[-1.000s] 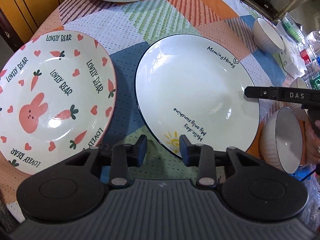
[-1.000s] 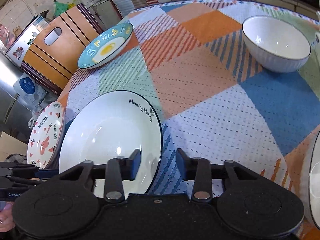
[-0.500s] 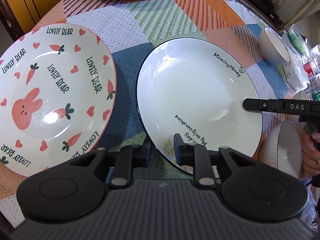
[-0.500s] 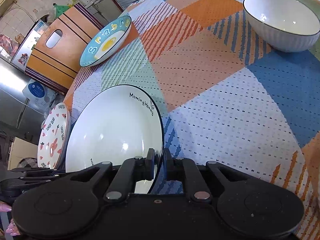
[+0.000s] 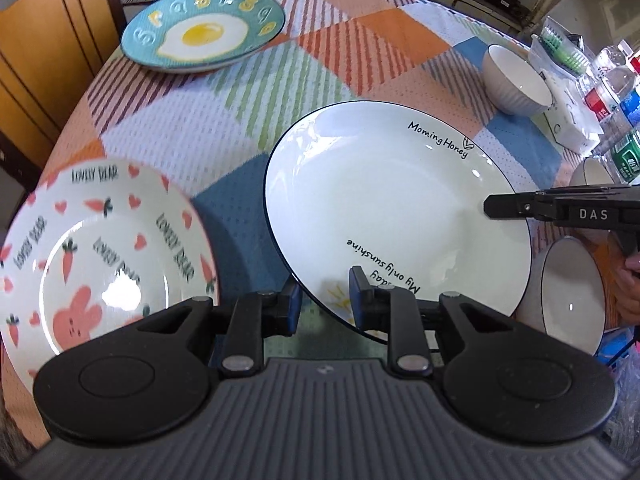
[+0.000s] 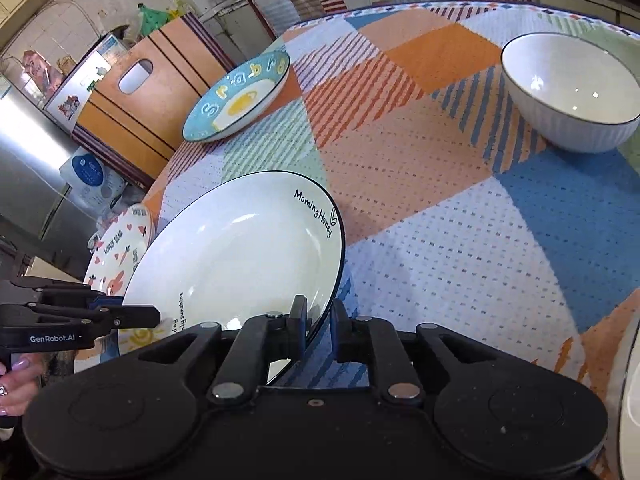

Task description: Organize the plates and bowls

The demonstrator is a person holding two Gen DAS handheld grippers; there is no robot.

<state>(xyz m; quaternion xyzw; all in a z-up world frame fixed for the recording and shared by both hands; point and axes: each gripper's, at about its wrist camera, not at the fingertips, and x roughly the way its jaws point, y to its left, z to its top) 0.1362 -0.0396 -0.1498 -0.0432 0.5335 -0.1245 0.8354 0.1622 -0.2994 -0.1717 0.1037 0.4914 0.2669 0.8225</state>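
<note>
Left gripper [image 5: 323, 300] clamped on near rim of the white plate [image 5: 392, 208], one finger on top, one under. Right gripper [image 6: 319, 322] clamped on the opposite rim of the same plate; its side reads "DAS" in the left wrist view. Left gripper's side reads "GenRobot.AI" in the right wrist view, with a hand [image 6: 16, 380] below it.

White plate: dark rim line, printed "Morning Honey" with a small leaf mark, plus "...day My only sunshine" beside a yellow sun drawing. The first word is partly covered by the gripper. Plate sits tilted in the right wrist view, edge nearest the right gripper raised off the worktop [image 6: 460, 240], which wears a patchwork cloth in orange, blue and green.

Relative to the white plate:
- Just beside, on the left gripper's side: rabbit plate [image 5: 92, 256], pink rabbit, carrots, hearts, repeated "LOVELY BEAR".
- Well apart, far side: teal plate [image 5: 202, 34] with a fried egg and raised yellow letters, unreadable.
- Far right: white ribbed bowl [image 5: 516, 84].
- Just beside the right rim: second white bowl [image 5: 568, 292], dark rim.
- Beyond that edge: bottles [image 5: 616, 92], labels too small to read.
</note>
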